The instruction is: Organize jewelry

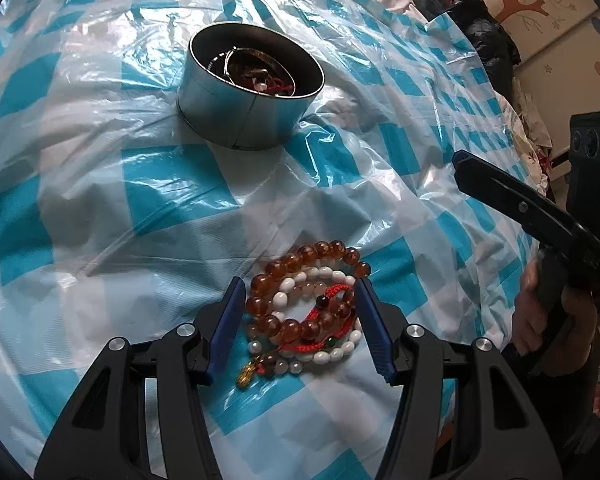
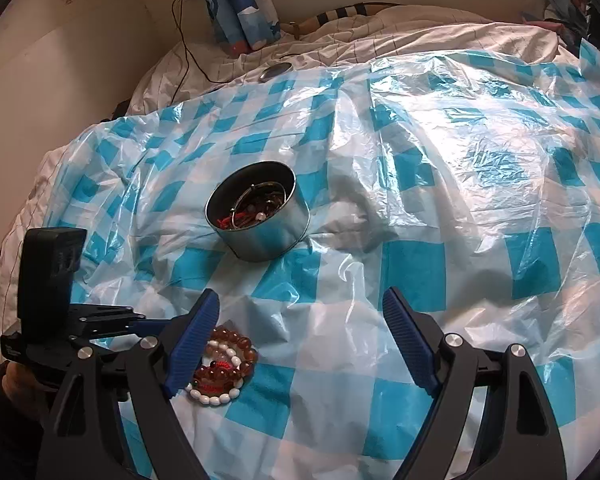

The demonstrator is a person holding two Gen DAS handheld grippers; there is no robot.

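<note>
A pile of bead bracelets, amber, white and red cord with a gold charm, lies on the blue-checked plastic sheet. My left gripper is open, its jaws on either side of the pile, close to the beads. A round metal tin with jewelry inside stands farther back. In the right wrist view the pile lies by the left finger, and the tin is ahead. My right gripper is open and empty above the sheet; it also shows in the left wrist view.
The sheet covers a soft, wrinkled bed. A tin lid lies at the far edge near rolled posters and a cable. Clothes and a decorated cabinet are at the right.
</note>
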